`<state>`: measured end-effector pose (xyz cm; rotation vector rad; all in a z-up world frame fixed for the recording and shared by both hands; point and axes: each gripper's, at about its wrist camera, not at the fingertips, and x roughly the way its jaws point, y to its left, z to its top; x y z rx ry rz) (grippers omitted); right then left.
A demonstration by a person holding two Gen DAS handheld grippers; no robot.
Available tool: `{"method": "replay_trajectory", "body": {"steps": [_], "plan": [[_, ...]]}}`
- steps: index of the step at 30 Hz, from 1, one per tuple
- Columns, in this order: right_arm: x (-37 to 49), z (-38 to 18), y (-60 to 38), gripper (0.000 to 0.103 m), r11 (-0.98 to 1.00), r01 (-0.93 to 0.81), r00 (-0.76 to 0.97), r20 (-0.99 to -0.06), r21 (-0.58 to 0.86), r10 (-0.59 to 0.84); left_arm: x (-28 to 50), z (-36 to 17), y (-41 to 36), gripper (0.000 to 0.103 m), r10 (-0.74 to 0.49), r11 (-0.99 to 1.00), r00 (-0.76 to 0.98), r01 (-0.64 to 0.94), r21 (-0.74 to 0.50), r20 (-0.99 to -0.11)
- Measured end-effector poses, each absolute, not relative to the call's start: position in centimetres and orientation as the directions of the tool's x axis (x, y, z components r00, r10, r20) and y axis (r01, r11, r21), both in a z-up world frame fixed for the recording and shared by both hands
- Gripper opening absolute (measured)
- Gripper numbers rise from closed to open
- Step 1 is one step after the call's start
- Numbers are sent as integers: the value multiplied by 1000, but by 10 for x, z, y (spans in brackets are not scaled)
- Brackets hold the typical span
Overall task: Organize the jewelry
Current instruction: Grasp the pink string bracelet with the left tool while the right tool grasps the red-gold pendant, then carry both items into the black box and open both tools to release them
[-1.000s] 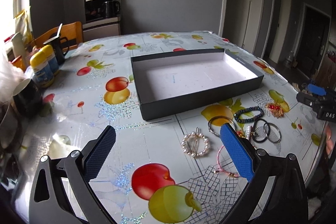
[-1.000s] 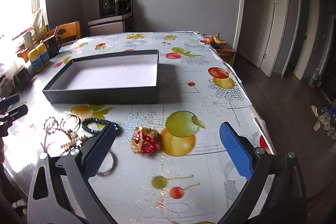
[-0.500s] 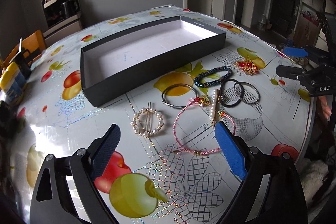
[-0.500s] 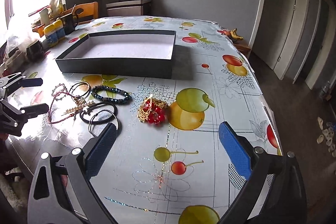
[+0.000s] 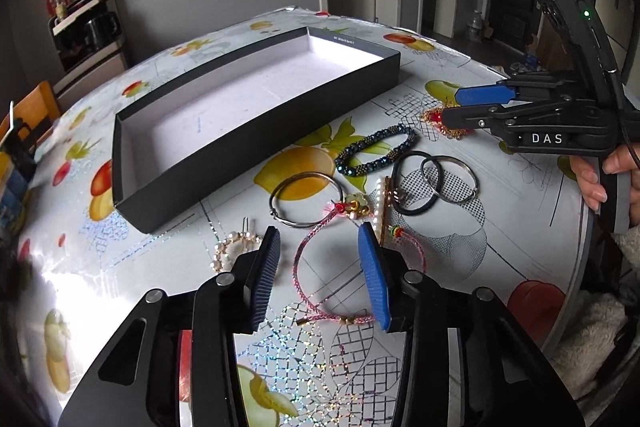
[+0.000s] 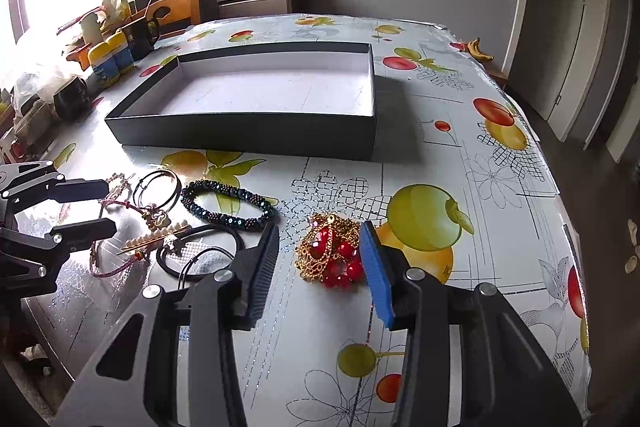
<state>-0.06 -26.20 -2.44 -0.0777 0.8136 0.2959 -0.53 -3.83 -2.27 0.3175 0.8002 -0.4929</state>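
An empty black box with a white inside (image 5: 256, 95) (image 6: 260, 87) lies on the fruit-print table. In front of it lie a pink cord bracelet (image 5: 320, 259), a pearl ring clip (image 5: 230, 251), a silver bangle (image 5: 306, 199), a dark beaded bracelet (image 5: 376, 149) (image 6: 228, 205), a pearl bar clip (image 5: 380, 199), black hair ties (image 5: 416, 183) and a red-and-gold piece (image 6: 332, 253). My left gripper (image 5: 320, 267) is open, low over the pink cord. My right gripper (image 6: 316, 259) is open, with the red-and-gold piece between its fingers.
Bottles (image 6: 112, 57), a dark mug (image 6: 142, 33) and clutter stand along the table's far left edge by a wooden chair (image 6: 176, 11). A banana (image 6: 478, 49) lies at the far right. The table's edge runs close on the right (image 5: 580, 227).
Both grippers have come down and forward toward the jewelry, and their fingers have narrowed from wide open. The left now sits over the pink cord, the right around the red-and-gold piece.
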Motion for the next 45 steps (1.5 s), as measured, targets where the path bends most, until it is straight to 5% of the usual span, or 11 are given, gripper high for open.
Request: {"method": "replay_trajectory", "body": {"steps": [5, 9, 33, 45], "plan": [[2, -28, -263, 16, 955, -291, 634, -736, 57, 238, -4, -29, -39, 3, -306, 836, 565, 545, 68, -766], [-1, -24, -266, 1, 953, -294, 645, -721, 72, 253, -12, -22, -38, 2, -333, 832, 574, 553, 53, -748], [-4, 62, -266, 1, 944, -324, 757, -584, 56, 294, -13, 79, -8, 2, -351, 874, 749, 477, 90, -562], [42, 102, -229, 0, 943, -334, 796, -539, -14, 274, 70, 88, 3, 2, -257, 914, 773, 389, 113, -580]]}}
